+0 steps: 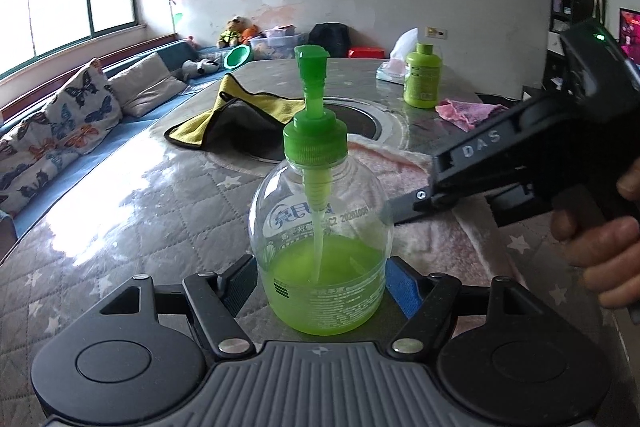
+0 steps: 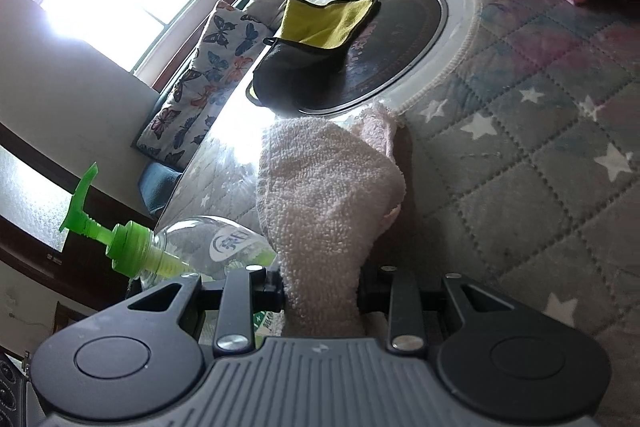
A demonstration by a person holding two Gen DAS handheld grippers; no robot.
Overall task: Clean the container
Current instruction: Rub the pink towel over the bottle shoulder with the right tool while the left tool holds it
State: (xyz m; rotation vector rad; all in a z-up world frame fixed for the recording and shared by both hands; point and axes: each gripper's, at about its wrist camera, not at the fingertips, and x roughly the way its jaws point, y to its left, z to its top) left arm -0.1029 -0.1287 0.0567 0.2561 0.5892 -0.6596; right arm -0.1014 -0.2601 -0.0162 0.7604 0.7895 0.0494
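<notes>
A yellow-and-grey microfibre cloth (image 1: 236,119) lies crumpled on the quilted star-patterned table (image 1: 132,227), overlapping the rim of a round dark inset hob (image 2: 400,39). An opaque lime-green plastic bottle (image 1: 422,75) stands upright at the far side, just beside a crumpled pink rag (image 1: 466,111). Butterfly-print cushions (image 1: 68,131) rest on a blue sofa (image 1: 160,107) under the window.

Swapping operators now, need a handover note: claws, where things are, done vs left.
Left claw: shut on the clear pump bottle, upright over the quilted table, green soap filling its lower part.
Right claw: shut on the pale pink towel, right beside the bottle's side.
Spare yellow cloth, opaque green bottle and pink rag lie farther back on the table.
Done: both items gripped, towel brought to the bottle.
Left: wipe the bottle; how much is already wiped can't be judged.
</notes>
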